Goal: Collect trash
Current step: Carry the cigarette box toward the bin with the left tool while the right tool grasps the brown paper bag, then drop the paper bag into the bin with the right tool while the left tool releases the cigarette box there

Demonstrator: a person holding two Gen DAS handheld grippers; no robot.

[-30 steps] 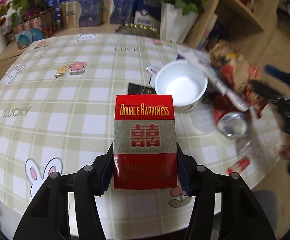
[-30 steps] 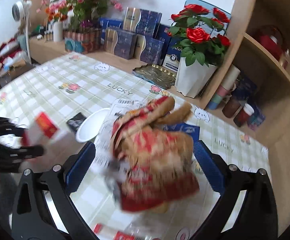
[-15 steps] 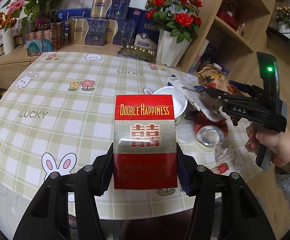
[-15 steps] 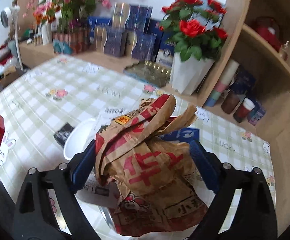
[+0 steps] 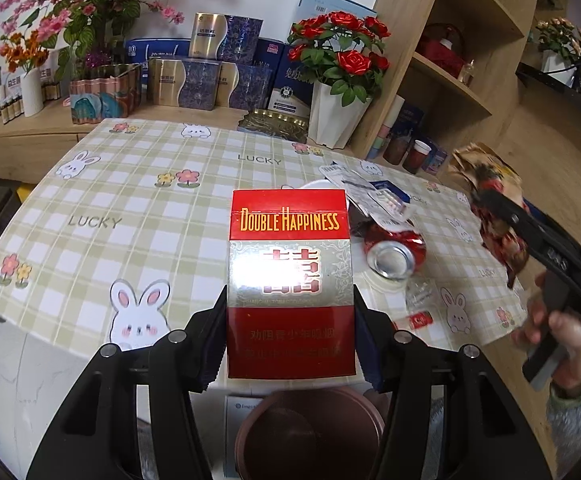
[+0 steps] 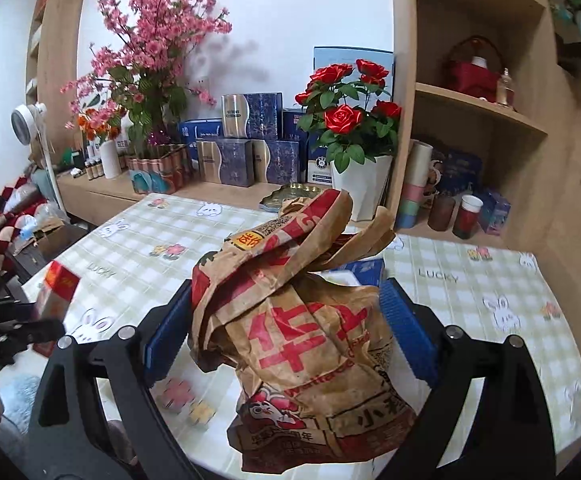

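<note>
The left gripper (image 5: 290, 320) is clamping a red pack (image 5: 290, 280) upright between its jaws, above a brown bin (image 5: 310, 432) at the table's (image 5: 130, 200) near edge. The right gripper (image 6: 290, 336) is squeezing a crumpled paper bag (image 6: 302, 328) (red print on brown) over the table. A crushed can (image 5: 394, 250) and wrappers (image 5: 370, 196) are lying on the checked cloth.
</note>
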